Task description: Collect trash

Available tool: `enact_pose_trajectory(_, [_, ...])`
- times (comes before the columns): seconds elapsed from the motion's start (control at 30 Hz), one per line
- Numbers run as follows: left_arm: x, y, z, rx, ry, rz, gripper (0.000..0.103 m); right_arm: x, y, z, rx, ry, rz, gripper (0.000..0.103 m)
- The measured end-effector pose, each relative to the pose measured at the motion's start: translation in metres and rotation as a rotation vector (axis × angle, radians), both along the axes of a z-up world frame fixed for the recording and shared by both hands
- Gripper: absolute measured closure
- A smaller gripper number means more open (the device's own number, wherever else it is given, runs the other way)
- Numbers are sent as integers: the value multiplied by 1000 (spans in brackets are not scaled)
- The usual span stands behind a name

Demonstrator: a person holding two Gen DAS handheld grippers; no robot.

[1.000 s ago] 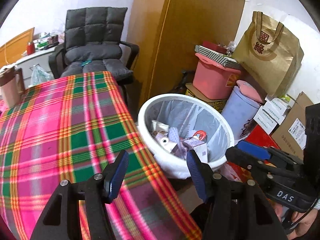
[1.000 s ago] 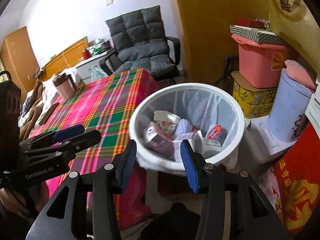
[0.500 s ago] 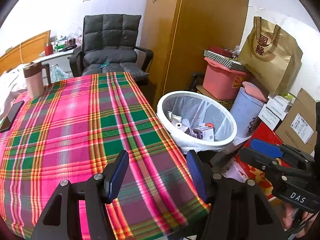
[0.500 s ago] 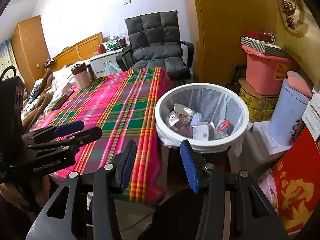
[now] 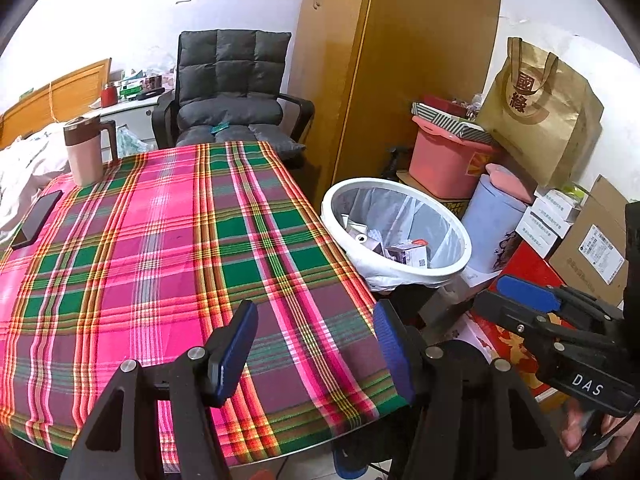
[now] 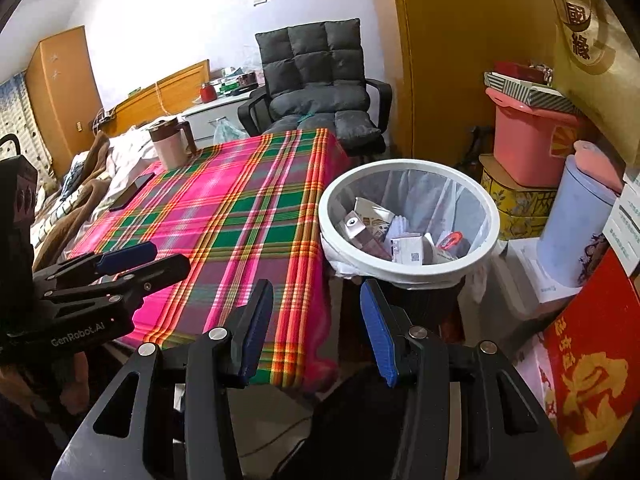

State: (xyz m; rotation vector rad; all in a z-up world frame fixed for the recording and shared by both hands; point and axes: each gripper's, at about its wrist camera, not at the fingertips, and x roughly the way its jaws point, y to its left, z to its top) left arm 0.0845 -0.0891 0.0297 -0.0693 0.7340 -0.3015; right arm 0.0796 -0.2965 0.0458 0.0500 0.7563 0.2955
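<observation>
Both claws, left (image 5: 316,350) and right (image 6: 318,330), hover level, jaws apart.

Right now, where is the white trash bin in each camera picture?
Left wrist view: the white trash bin sits right of centre, beside the plaid table's right edge.
Right wrist view: the bin sits at centre-right, just above the open right gripper.
Shared landmark: the pink tub stands behind the bin in both views.

Plaid-clothed table (image 5: 168,264): tumbler (image 5: 85,151), phone (image 5: 37,219) on top.
</observation>
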Motion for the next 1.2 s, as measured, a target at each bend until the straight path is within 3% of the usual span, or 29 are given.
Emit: enact_pose_trajectory(1.2, [-1,7,0,6,7,21,43,-3,5,1,-4,-2,5,55])
